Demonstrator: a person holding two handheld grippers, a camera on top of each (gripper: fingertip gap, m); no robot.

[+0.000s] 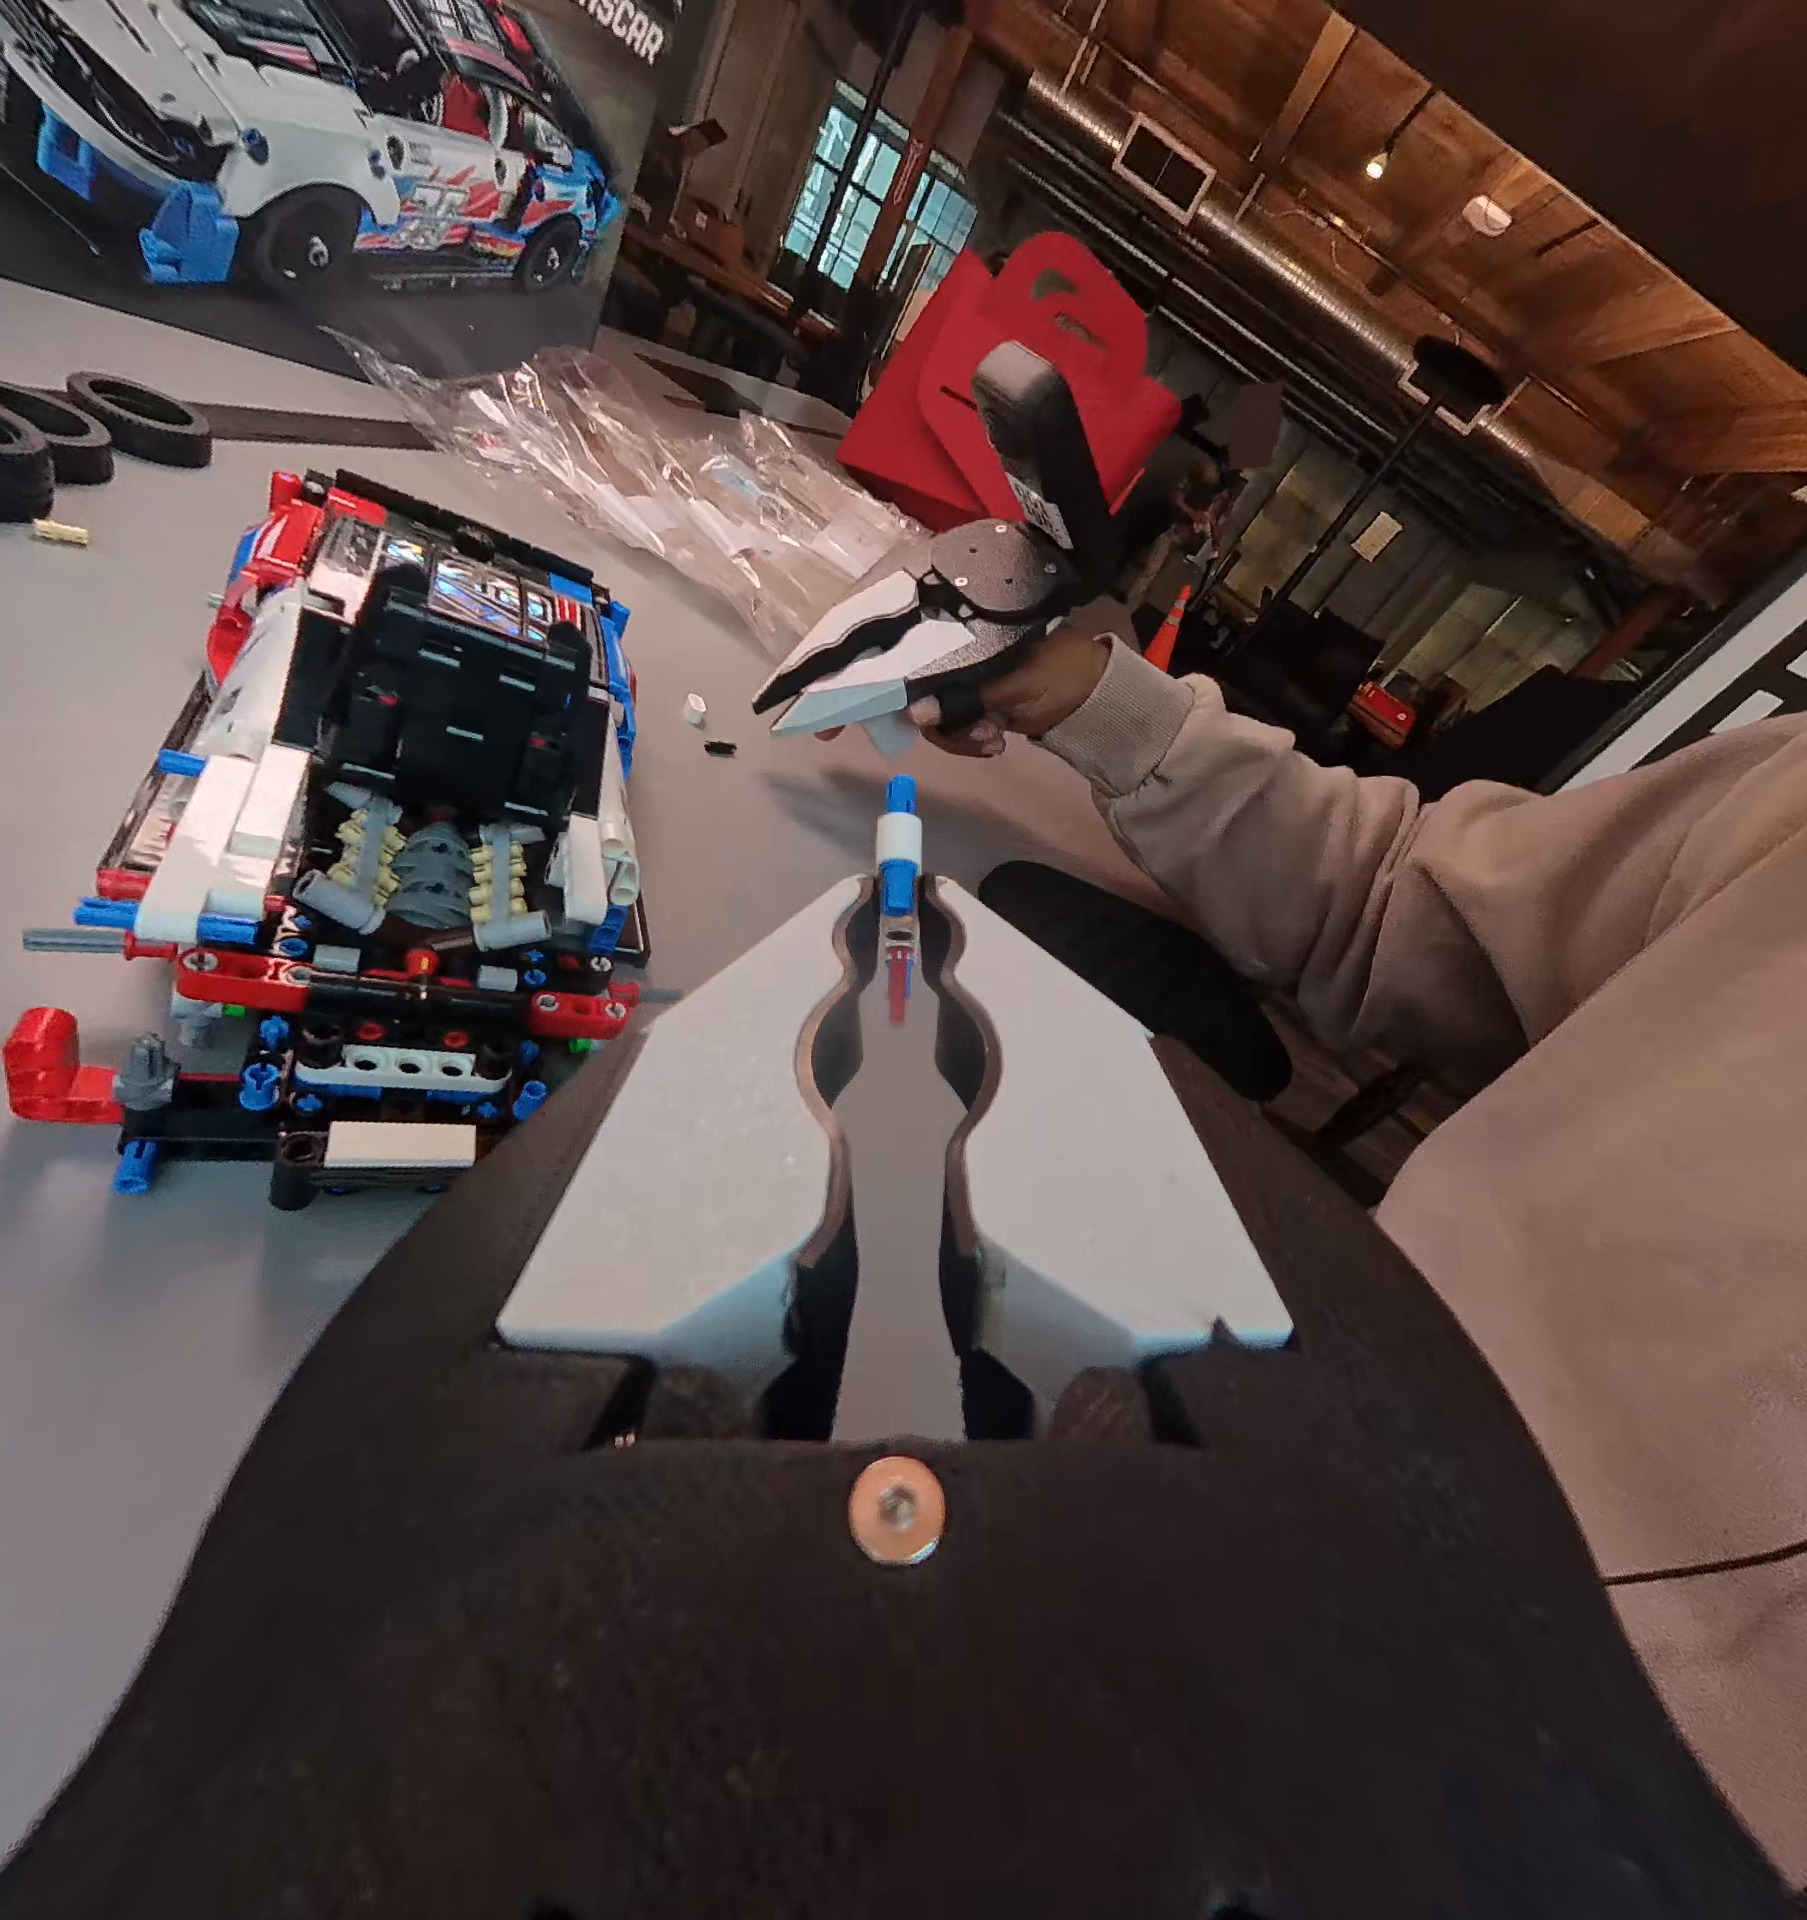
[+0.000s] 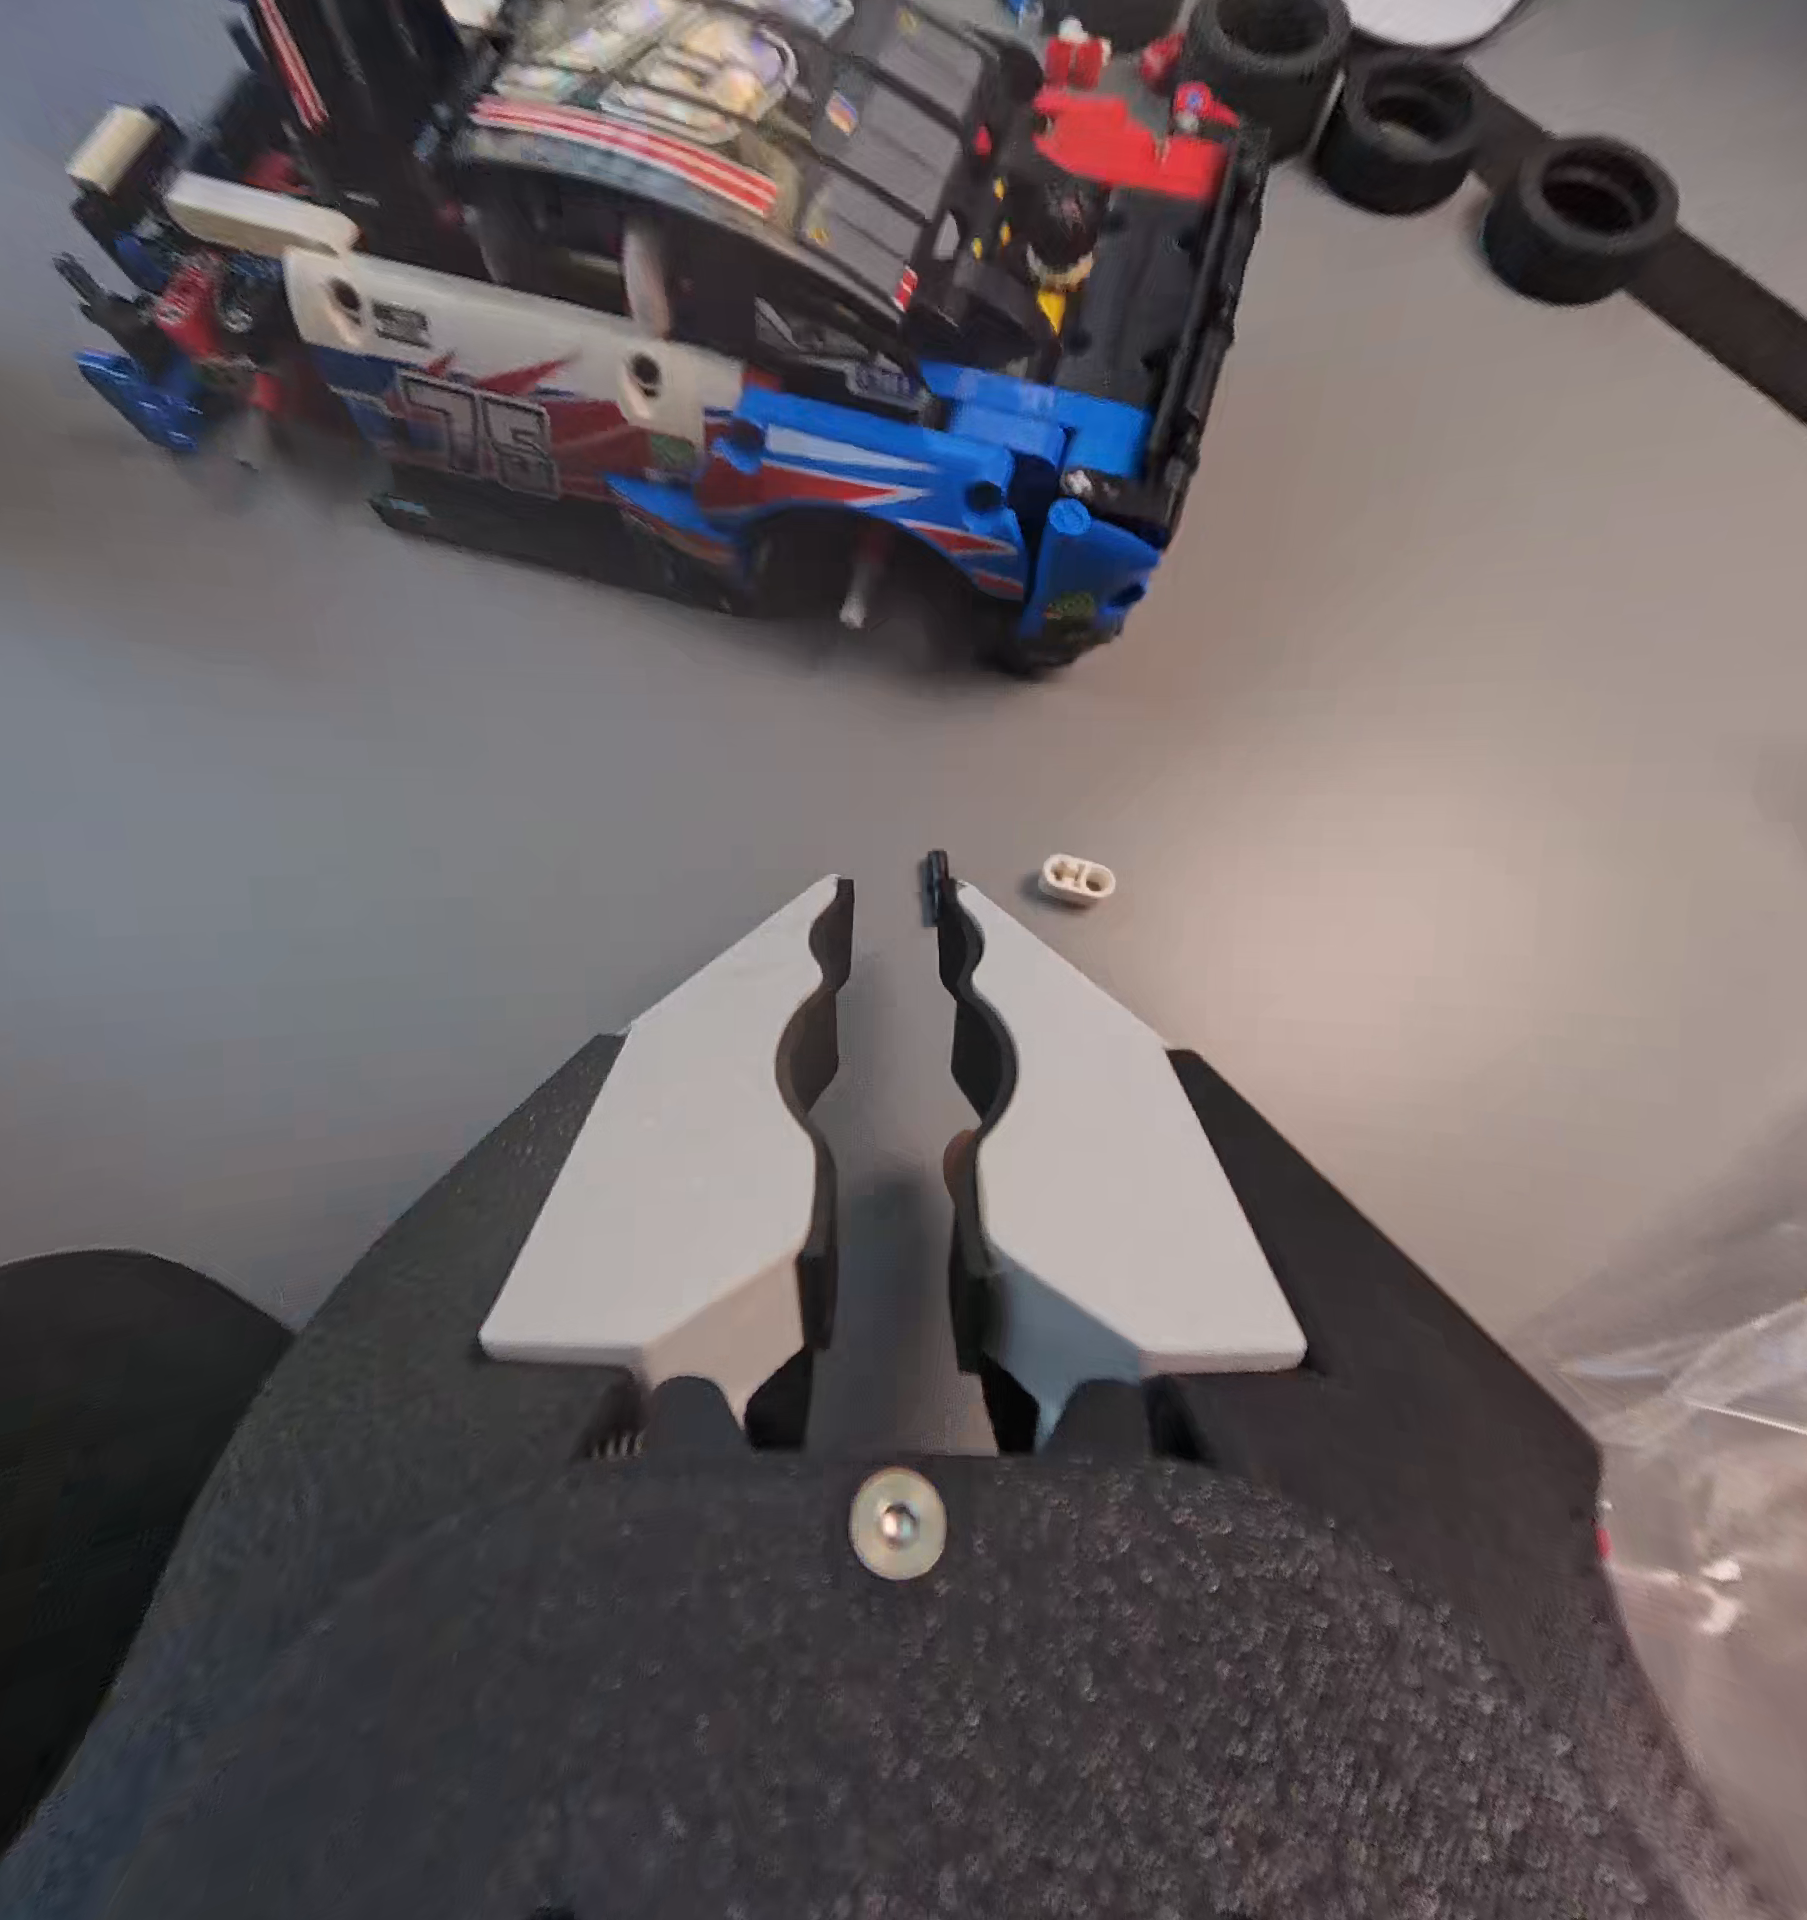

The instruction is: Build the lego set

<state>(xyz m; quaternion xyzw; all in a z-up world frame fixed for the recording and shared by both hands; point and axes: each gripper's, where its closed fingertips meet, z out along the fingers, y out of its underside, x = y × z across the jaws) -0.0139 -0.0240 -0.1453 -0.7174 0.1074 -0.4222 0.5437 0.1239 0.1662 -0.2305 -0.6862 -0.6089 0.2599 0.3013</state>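
Left hand-held gripper [image 1: 897,883] hides the blue pin's [image 1: 899,844] base.

Grey table [image 2: 255,831]: car model [image 2: 670,343], tyres [image 2: 1579,218] (three), plastic bags [image 1: 650,468]

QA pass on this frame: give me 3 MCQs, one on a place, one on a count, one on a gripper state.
1. Where is the small white connector lying?
A. on the car's roof
B. on the table by the right gripper's tip
C. inside a tyre

2. How many loose black tyres lie beside the car in the right wrist view?
A. one
B. three
C. six

3. What is the left gripper doing?
A. shut on the blue-and-white pin piece
B. open and empty
C. gripping a tyre

Key: 1 B, it rests on grey table just right of the right gripper. 2 B, three in a row. 3 A, the blue-and-white pin piece is pinched at the tips.
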